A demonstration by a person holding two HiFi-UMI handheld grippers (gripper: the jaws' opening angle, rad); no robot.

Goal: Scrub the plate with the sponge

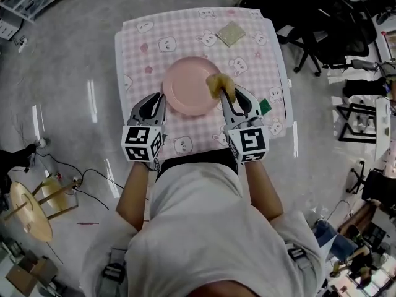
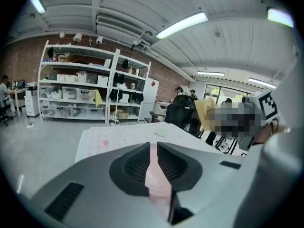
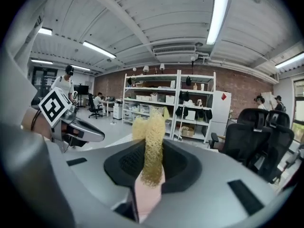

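Note:
A round pink plate (image 1: 190,85) rests on the table with the pink checked cloth (image 1: 148,42). My left gripper (image 1: 162,101) is shut on the plate's near left rim; in the left gripper view the pink rim (image 2: 154,175) shows pinched between the jaws. My right gripper (image 1: 226,96) is shut on a yellow mesh sponge (image 1: 221,85), which sits at the plate's right edge. In the right gripper view the sponge (image 3: 151,141) stands up between the jaws, with the pink plate (image 3: 145,198) just below it.
A pale square pad (image 1: 231,33) lies at the table's far side, and a small dark green piece (image 1: 265,106) lies by the right gripper. Black office chairs (image 1: 309,17) stand past the table's right edge. A wooden stool (image 1: 28,209) stands at the left on the floor.

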